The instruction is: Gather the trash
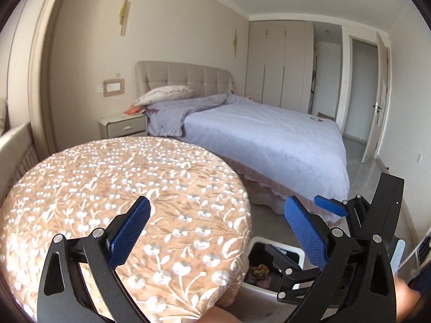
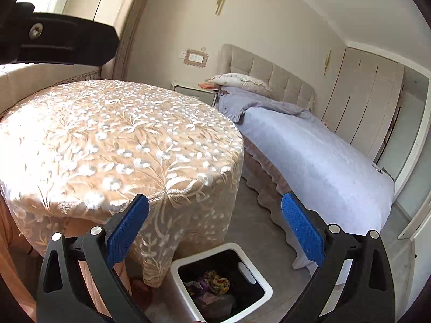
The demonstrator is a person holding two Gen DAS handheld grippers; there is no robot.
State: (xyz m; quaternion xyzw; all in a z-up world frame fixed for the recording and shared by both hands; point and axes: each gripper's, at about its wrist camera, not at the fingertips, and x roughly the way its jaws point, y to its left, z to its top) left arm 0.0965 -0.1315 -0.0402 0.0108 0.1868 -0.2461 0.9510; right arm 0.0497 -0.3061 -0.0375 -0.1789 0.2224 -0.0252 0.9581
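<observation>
A white square trash bin (image 2: pixel 265 286) with a black liner stands on the floor beside the round table. Crumpled colourful trash (image 2: pixel 215 282) lies inside it. The bin also shows in the left wrist view (image 1: pixel 280 247), partly hidden by the other gripper. My right gripper (image 2: pixel 215 226) is open and empty, hovering above the bin and the table's edge. My left gripper (image 1: pixel 218 228) is open and empty above the table's near edge. The right gripper's blue fingertip (image 1: pixel 330 204) shows in the left wrist view, to the right of the left gripper.
A round table (image 2: pixel 113 134) with a floral lace cloth fills the left; it also shows in the left wrist view (image 1: pixel 121 188). A bed (image 2: pixel 323 161) with a lilac cover stands right of it. A nightstand (image 1: pixel 122 125), wardrobes (image 1: pixel 280 62) and an open door (image 1: pixel 377 102) lie beyond.
</observation>
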